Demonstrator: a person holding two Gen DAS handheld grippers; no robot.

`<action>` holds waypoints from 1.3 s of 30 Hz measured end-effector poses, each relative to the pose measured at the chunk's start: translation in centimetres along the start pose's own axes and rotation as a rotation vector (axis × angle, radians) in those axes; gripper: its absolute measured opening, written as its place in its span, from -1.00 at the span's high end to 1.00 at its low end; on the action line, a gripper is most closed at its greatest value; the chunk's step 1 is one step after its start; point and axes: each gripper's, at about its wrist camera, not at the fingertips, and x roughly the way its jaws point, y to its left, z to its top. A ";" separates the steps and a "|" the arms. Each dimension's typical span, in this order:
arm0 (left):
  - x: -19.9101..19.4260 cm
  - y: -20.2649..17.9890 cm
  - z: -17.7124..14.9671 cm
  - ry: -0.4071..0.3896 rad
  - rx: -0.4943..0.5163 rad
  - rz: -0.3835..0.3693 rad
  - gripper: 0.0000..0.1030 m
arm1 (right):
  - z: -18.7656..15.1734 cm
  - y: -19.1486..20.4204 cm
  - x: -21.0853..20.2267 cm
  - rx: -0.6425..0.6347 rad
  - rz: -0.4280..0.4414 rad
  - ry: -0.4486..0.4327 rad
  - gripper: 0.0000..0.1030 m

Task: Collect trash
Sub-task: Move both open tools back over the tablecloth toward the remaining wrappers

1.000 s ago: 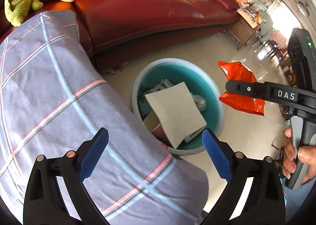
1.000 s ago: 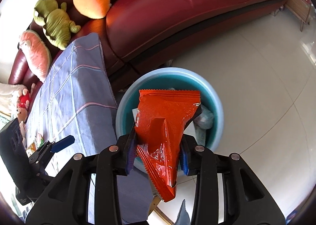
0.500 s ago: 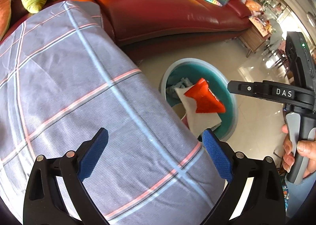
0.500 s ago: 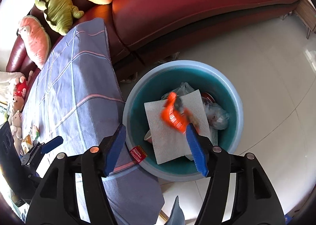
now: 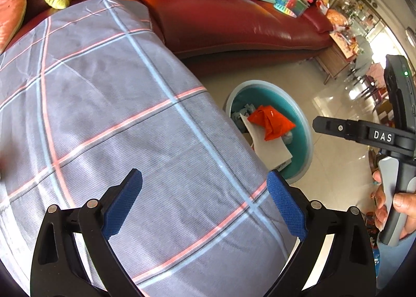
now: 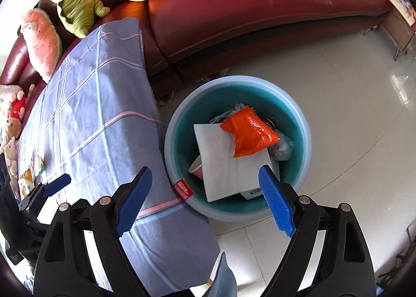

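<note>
On the floor, bin holds orange wrapper beyond the opening (empty) right tool.

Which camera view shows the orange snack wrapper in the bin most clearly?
The right wrist view: the orange snack wrapper lies in full sight on the white paper towel inside the teal bin. The left wrist view shows the wrapper smaller and farther off, beside the checked cloth.
</note>
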 end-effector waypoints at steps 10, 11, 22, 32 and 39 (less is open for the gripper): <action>-4.1 3.8 -2.0 -0.061 -0.050 0.008 -0.91 | -1.3 4.5 -1.4 -0.056 -0.005 -0.016 -0.57; -4.5 4.2 -2.2 -0.067 -0.057 0.007 -0.92 | -1.5 5.3 -1.5 -0.065 -0.005 -0.017 -0.57; -8.7 10.4 -5.4 -0.125 -0.151 0.030 -0.92 | -3.3 12.6 -1.6 -0.157 0.013 -0.005 -0.57; -13.4 20.1 -9.6 -0.185 -0.282 0.109 -0.92 | -5.6 22.4 0.1 -0.292 0.036 0.042 -0.57; -17.1 28.3 -12.6 -0.221 -0.411 0.183 -0.92 | -6.5 29.2 1.8 -0.393 0.044 0.073 -0.57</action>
